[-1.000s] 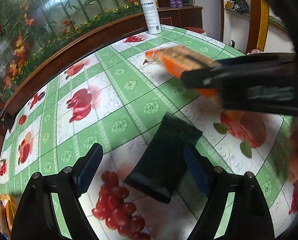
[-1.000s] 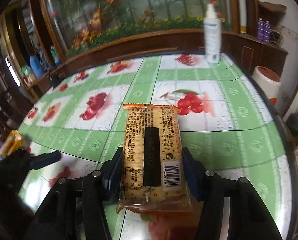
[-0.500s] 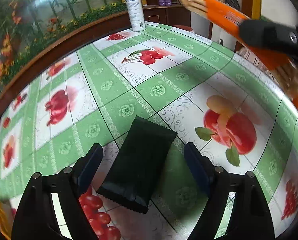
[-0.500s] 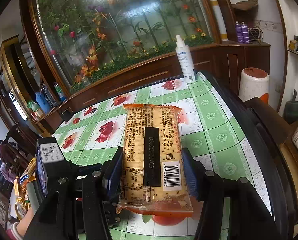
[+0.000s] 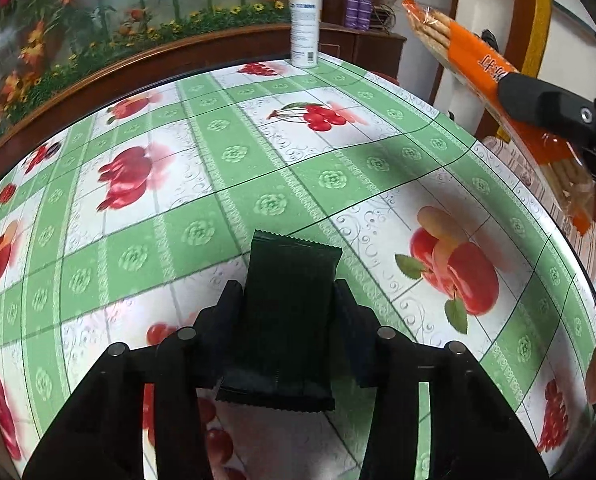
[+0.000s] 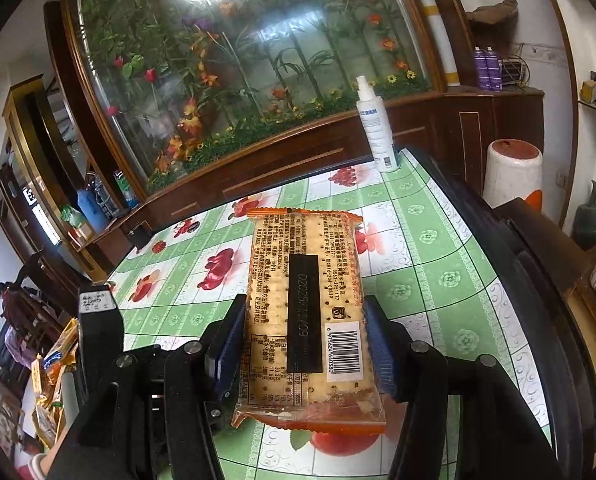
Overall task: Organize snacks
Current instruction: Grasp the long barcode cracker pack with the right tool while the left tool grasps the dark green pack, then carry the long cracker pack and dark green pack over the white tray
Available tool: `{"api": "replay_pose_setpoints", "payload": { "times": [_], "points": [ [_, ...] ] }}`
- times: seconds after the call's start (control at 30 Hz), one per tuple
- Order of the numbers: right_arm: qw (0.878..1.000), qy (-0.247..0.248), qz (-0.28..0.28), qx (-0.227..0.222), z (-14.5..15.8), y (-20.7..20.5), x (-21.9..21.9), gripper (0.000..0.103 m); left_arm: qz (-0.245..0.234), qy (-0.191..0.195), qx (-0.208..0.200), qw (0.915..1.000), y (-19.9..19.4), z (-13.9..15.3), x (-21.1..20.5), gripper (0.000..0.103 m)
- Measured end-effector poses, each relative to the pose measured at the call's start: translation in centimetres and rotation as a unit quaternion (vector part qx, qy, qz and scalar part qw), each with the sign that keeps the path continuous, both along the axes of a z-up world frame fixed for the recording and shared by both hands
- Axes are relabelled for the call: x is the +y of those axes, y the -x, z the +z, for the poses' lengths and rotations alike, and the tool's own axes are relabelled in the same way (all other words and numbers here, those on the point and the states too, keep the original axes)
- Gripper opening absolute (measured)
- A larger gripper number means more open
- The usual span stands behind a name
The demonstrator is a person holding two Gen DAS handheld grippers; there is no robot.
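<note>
My left gripper (image 5: 286,300) is shut on a dark green snack packet (image 5: 288,312) that lies on the fruit-patterned tablecloth (image 5: 258,160). My right gripper (image 6: 303,328) is shut on an orange cracker packet (image 6: 305,308) and holds it up above the table. In the left wrist view the cracker packet (image 5: 469,56) and the right gripper's finger (image 5: 545,104) show at the upper right, raised over the table's right edge. The left gripper's body (image 6: 98,328) shows at the lower left of the right wrist view.
A white spray bottle (image 5: 303,20) stands at the table's far edge, also in the right wrist view (image 6: 375,128). A wooden flower cabinet (image 6: 238,80) lines the back. Several snack packets (image 6: 54,376) lie off the table's left. A white-and-orange bin (image 6: 513,172) stands right.
My left gripper moved forward and closed on the dark green packet, which was lying free between open fingers. My right gripper lifted the cracker packet higher and to the right.
</note>
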State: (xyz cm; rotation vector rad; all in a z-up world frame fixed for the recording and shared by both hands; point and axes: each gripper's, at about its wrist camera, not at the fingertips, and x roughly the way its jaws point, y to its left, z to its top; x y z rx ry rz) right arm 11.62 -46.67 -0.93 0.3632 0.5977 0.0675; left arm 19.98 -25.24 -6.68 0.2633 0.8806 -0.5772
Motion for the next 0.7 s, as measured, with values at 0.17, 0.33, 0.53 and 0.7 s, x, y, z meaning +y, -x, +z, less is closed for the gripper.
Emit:
{"api": "replay_pose_setpoints", "payload": {
  "times": [0.17, 0.33, 0.53, 0.7],
  "points": [
    [1.0, 0.006, 0.015, -0.003, 0.1, 0.0, 1.0, 0.058, 0.044, 0.007, -0.002, 0.999, 1.0, 0.1, 2.8, 0.043],
    [0.999, 0.021, 0.037, -0.015, 0.8, 0.2, 3.2, 0.058, 0.105, 0.015, -0.013, 0.9943, 2.5, 0.7, 7.0, 0.044],
    [0.996, 0.035, 0.076, -0.034, 1.5, 1.3, 7.6, 0.057, 0.163, 0.023, -0.04, 0.9855, 5.4, 2.6, 12.2, 0.044],
    [0.992, 0.033, 0.116, -0.042, 1.4, 2.6, 11.7, 0.057, 0.207, 0.028, -0.068, 0.9756, 8.2, 4.5, 16.3, 0.044]
  ]
}}
